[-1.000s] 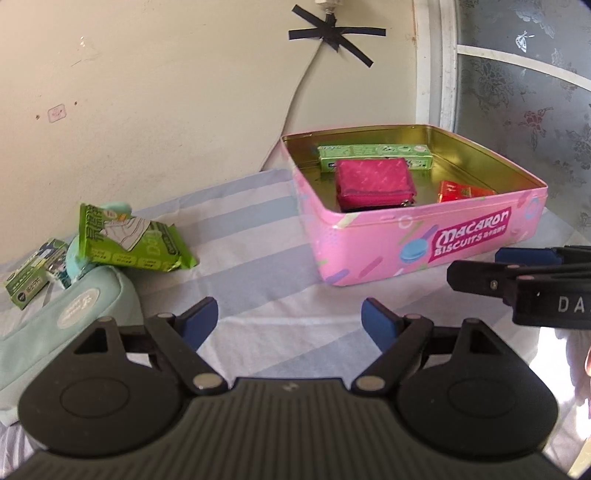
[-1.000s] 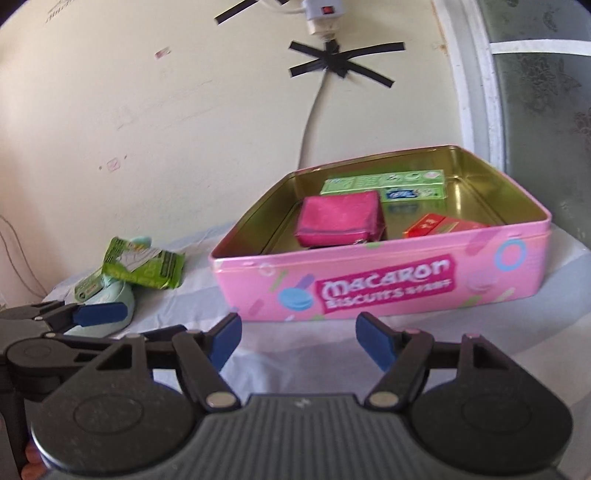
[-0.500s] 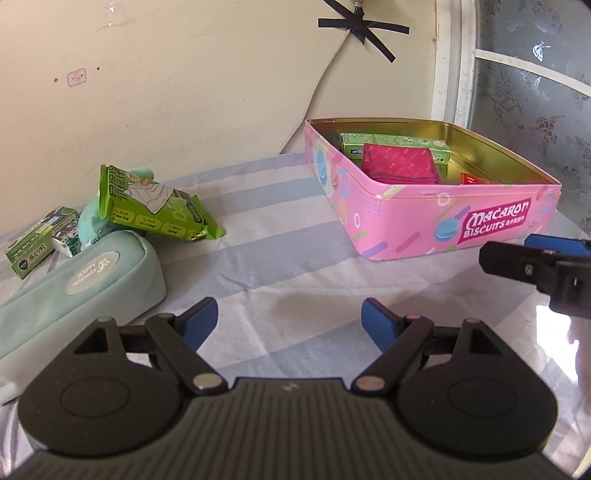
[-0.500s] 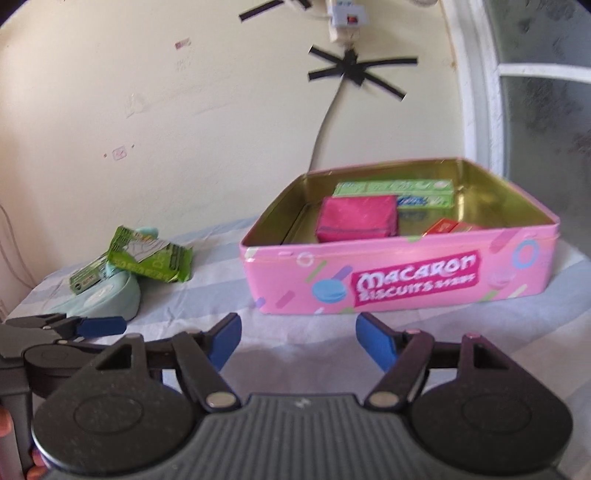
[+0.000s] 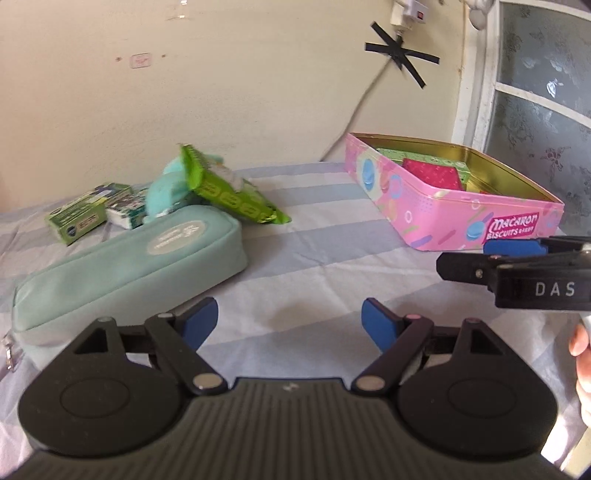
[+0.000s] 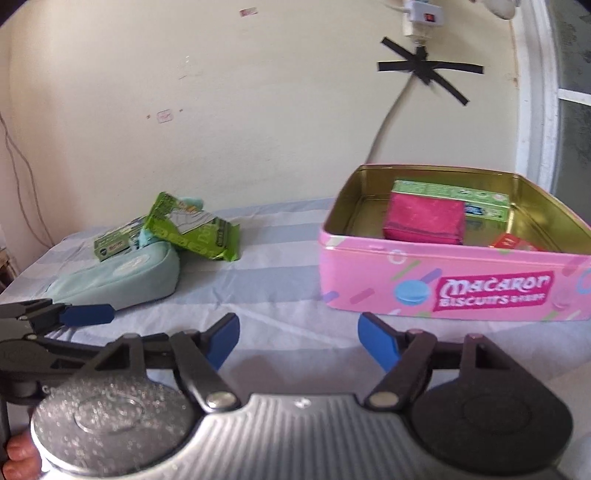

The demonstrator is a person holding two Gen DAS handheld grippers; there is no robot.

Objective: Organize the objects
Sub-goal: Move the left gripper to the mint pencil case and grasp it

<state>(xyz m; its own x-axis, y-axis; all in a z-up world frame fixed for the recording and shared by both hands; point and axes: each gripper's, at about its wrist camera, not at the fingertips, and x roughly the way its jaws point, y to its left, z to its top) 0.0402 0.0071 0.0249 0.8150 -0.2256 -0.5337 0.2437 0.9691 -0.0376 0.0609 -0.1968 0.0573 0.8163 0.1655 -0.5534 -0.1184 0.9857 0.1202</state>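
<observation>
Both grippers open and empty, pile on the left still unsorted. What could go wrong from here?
1. The green snack pack leans on the teal pouch; lifting the pouch would likely tip it off.
2. The left gripper and right gripper sit close together, so they may collide.
3. The pink tin already holds a pink purse and boxes, so room looks tight.

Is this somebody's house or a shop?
Most likely a room in a home. A striped cloth covers the surface, a pink biscuit tin holds small household things, and a power adapter hangs on a scuffed wall, its cord held by black tape.
</observation>
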